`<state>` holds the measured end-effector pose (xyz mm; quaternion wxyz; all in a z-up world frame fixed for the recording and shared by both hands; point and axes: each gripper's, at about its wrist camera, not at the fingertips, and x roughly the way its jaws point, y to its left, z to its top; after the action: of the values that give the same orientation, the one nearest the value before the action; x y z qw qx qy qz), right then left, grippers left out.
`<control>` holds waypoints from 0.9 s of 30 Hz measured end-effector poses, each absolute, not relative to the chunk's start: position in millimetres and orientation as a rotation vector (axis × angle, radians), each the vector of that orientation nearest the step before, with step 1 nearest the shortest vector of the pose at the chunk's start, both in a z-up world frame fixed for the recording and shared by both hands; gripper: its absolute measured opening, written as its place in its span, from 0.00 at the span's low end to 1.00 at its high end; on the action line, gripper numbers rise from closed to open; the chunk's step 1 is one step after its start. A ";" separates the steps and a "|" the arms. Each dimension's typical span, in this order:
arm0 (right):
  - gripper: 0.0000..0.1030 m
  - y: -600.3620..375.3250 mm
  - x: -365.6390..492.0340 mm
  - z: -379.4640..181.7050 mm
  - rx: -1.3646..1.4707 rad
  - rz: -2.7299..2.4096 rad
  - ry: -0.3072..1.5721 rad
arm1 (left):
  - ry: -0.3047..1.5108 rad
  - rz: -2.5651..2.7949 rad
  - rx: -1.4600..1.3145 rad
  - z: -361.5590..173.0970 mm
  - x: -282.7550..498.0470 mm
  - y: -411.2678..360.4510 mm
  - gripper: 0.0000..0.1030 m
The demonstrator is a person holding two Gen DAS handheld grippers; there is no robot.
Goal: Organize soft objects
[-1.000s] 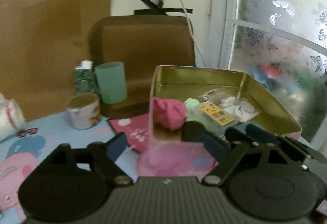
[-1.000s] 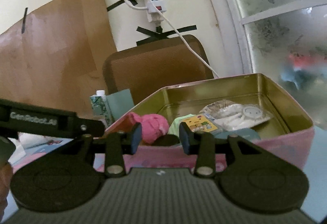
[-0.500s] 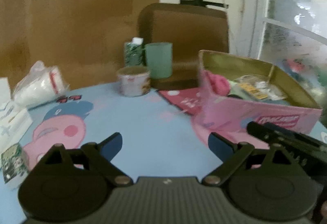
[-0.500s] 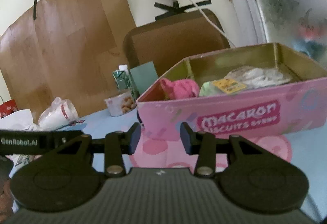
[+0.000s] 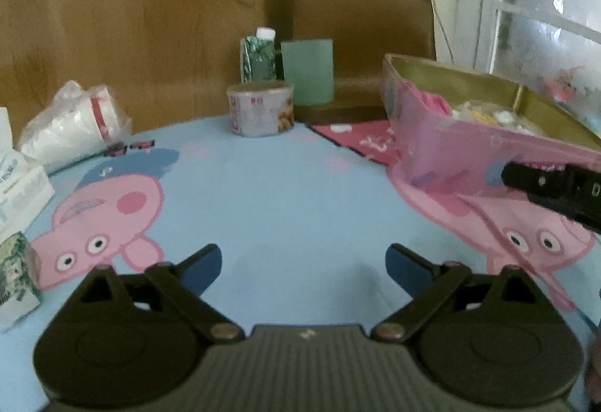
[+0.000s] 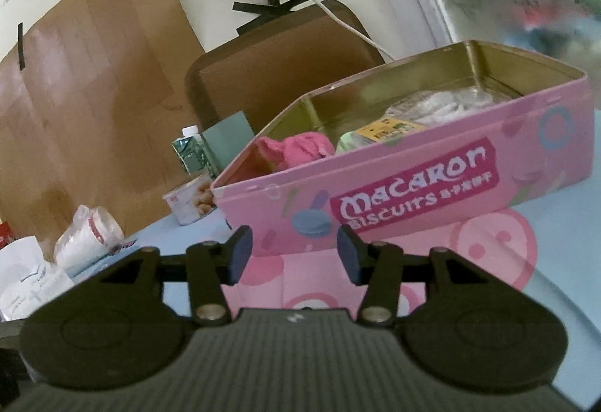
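Note:
A pink biscuit tin [image 6: 432,186] stands open on the blue cartoon tablecloth [image 5: 281,194]. It holds a pink soft bundle [image 6: 304,147], a pale green soft item [image 6: 351,143] and clear packets [image 6: 435,104]. The tin also shows at the right of the left wrist view [image 5: 450,145]. My left gripper [image 5: 302,267] is open and empty, low over the cloth, left of the tin. My right gripper [image 6: 295,254] is open and empty, just in front of the tin's long side. Part of the right gripper [image 5: 556,186] shows in the left wrist view.
A snack cup [image 5: 261,109], a green carton [image 5: 259,57] and a green tumbler [image 5: 308,72] stand at the back by a brown chair [image 5: 357,17]. A red cloth [image 5: 360,141] lies by the tin. A white plastic bag [image 5: 71,122] and boxes [image 5: 18,183] sit left.
Both grippers have pulled back from over the tin, and both now sit lower over the cloth. The left gripper has swung left, away from the tin. Both stayed open and empty.

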<state>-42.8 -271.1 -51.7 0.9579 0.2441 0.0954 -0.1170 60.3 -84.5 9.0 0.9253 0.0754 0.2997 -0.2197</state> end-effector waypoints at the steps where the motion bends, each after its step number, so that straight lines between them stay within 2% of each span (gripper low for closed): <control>1: 0.52 -269.8 -42.6 -51.4 0.486 -0.235 0.196 | 0.616 -0.442 0.156 8.5 60.0 -84.5 0.99; 9: 0.59 -267.4 -41.8 -51.0 0.482 -0.225 0.198 | 0.627 -0.442 0.200 5.2 58.8 -89.7 0.99; 27: 0.59 -268.5 -38.3 -51.4 0.474 -0.200 0.209 | 0.641 -0.454 0.192 3.8 61.3 -88.8 1.00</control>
<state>-38.3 -268.5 -51.4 0.9617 0.2342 0.1030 -0.0987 61.3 -88.8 3.8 0.9194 0.0933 0.3117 -0.2209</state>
